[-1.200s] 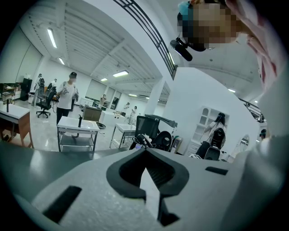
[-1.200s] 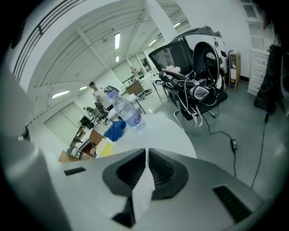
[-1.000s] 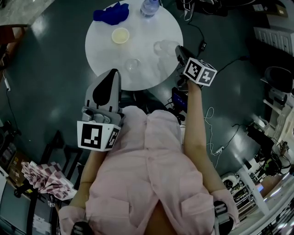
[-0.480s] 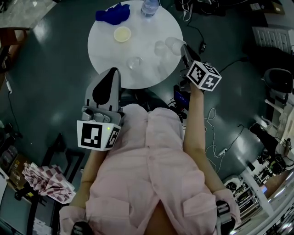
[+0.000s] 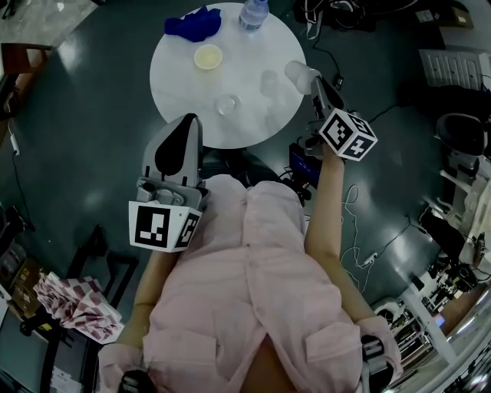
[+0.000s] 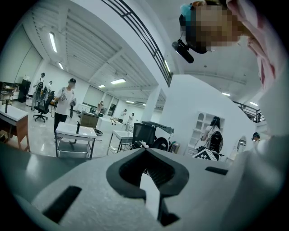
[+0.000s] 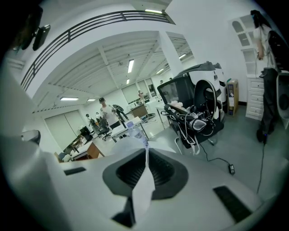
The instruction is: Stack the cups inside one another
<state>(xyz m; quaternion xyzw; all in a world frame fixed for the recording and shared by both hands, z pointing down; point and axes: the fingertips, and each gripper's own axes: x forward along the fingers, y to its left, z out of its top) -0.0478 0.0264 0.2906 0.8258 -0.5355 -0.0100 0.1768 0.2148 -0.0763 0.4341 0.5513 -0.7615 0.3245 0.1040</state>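
Dark floor is seen round a round white desk (image 5: 180, 84), viewed from above in the head view. Four cups are counted. One clear plastic cup (image 5: 298, 73) is pinched by the right hand-held gripper (image 5: 313, 83) at the desk's right edge. In the right gripper view the jaws (image 7: 145, 155) are nearly together w/ the thin cup wall (image 7: 124, 146) clamped btw. the dark pads, and the rim is tipped away from the camera.

A second clear cup (image 5: 268, 80) is stood on the desk just left of the held one, apart from it. A third clear cup (image 5: 226, 105) is set nearer the desk's front edge. A pale yellow cup (image 5: 208, 56) is placed further back, well apart from the others. None is nested yet.

At the far edge a blue cloth (image 5: 192, 23) and a water bottle (image 5: 253, 11) are seen.

The left hand-held gripper (image 5: 190, 121) is held off the desk's near edge, close to the person's pink shirt (image 5: 245, 292). Its jaws (image 6: 145, 153) are closed together w/ nothing gripped.
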